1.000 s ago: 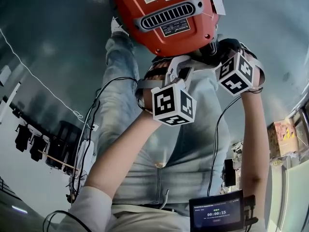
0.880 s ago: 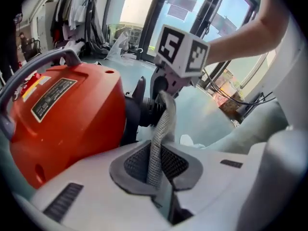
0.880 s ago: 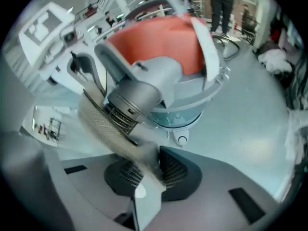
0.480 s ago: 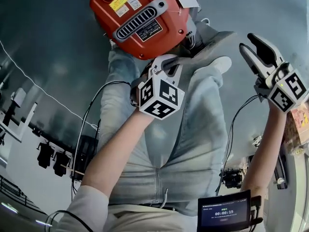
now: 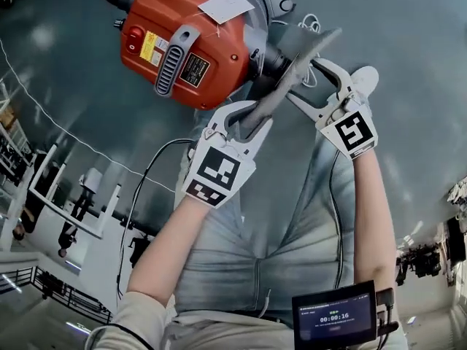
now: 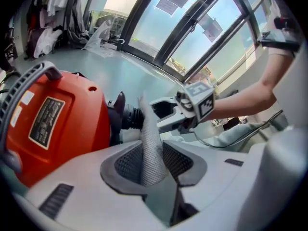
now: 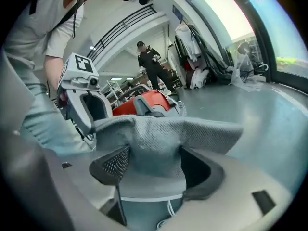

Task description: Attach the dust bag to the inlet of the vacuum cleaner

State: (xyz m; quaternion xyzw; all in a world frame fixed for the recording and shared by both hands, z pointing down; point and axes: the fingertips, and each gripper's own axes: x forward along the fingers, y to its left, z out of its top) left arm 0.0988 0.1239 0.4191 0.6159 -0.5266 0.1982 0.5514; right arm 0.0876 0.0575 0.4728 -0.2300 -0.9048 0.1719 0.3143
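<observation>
Both jaw pairs, having just been opening, are straddling the dust bag [image 5: 299, 60] beside the upper-left vacuum cleaner [image 5: 190, 49]: left gripper [image 5: 244, 119] half-parted, right gripper [image 5: 310, 82] wide.

Left gripper [image 5: 246, 119]: extended ahead of the body on an outstretched left forearm [image 5: 164, 246]. Its jaws have just been opening and stand slightly apart, with the dust bag [image 5: 299, 57] between the pads. Right gripper [image 5: 305, 80]: right forearm [image 5: 368, 217] also extended. Its jaws have just been opening and stand wide, with bag fabric between them, unclamped.
</observation>
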